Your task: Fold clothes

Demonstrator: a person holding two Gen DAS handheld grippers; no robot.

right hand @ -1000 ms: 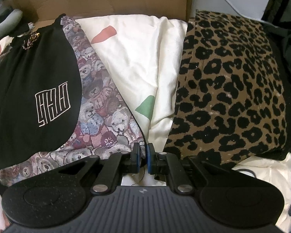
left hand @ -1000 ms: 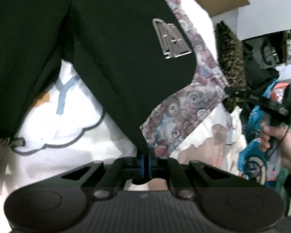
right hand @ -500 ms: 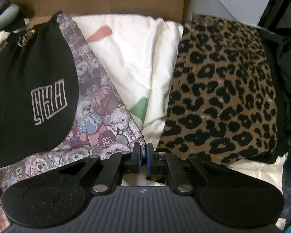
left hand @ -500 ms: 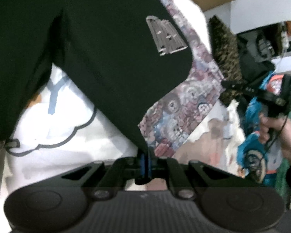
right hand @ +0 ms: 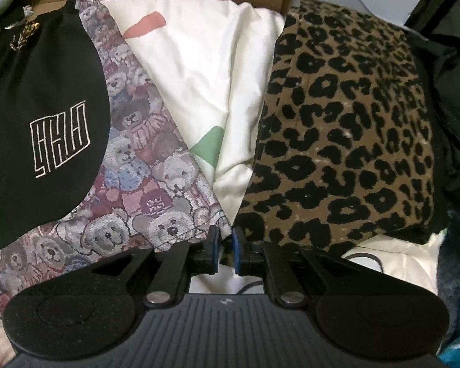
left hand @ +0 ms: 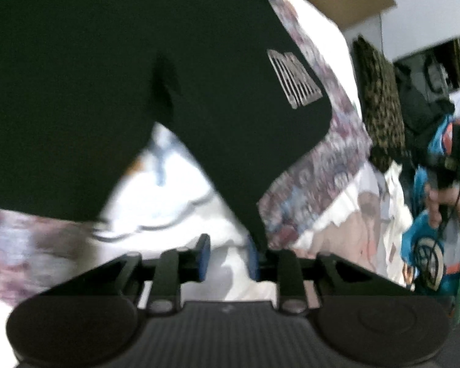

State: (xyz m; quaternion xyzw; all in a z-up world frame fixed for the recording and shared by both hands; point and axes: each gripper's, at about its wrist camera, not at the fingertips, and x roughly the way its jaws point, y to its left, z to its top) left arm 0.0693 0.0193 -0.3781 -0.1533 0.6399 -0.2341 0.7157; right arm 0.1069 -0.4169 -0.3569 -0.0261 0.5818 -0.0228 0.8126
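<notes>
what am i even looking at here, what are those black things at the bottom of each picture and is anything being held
Each picture comes from a wide-angle camera fixed on a hand-held grasping tool; a person holds one in each hand. The black shapes at the bottom are each tool's own body and two fingers.

The left tool looks over a black cloth garment with a pale stitched logo. Its jaws have just been opening, and now stand apart with white bedding showing between them, so it holds nothing. The blur hides whether the garment's tip touches one finger. At the far right of that view is the person's other hand on the second tool.

The right tool has a narrow gap with nothing clearly gripped. It looks at the same garment lying on a teddy-bear-patterned woven cloth, beside a white sheet with coloured shapes and a leopard-print fuzzy folded piece.
</notes>
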